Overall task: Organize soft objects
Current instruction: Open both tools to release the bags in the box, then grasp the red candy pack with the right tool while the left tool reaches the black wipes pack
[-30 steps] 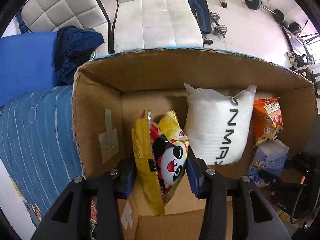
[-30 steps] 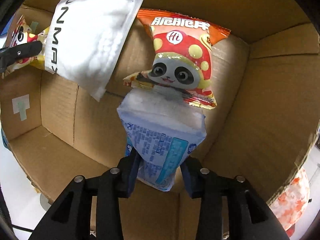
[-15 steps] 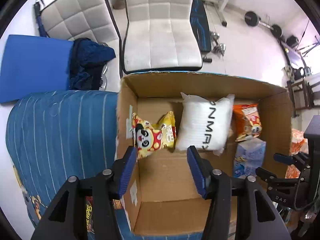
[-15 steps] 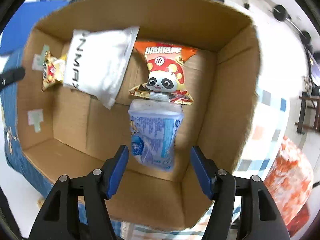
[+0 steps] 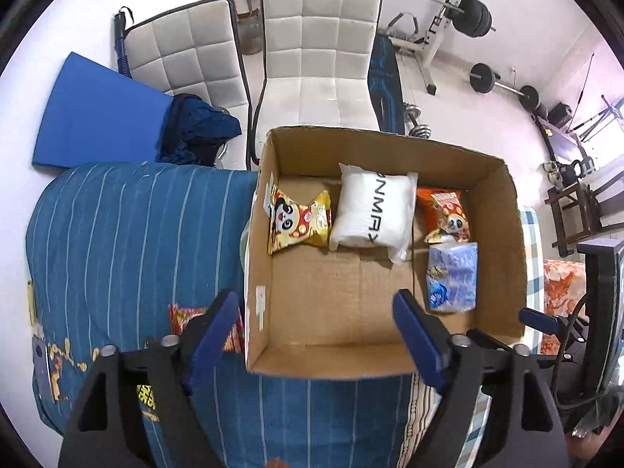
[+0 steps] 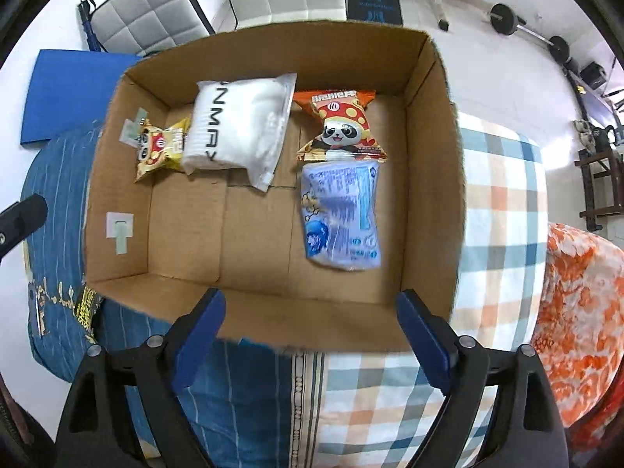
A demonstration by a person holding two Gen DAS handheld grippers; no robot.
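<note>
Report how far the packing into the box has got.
Done: four soft packs lie in the box: yellow snack, white pack, orange snack, blue pack. In hand: nothing; left gripper and right gripper are opening, empty, above it. Left: a red pack on the blue bedding beside the box.

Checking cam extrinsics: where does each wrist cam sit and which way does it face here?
Left wrist: on the left gripper, looking steeply down into the cardboard box and out at chairs behind it; own jaws opening, empty, and the right gripper at the right edge.
Right wrist: on the right gripper, looking straight down into the box; own jaws opening, empty.
Shared: the box, white pouch, blue pack, both panda snack bags.
</note>
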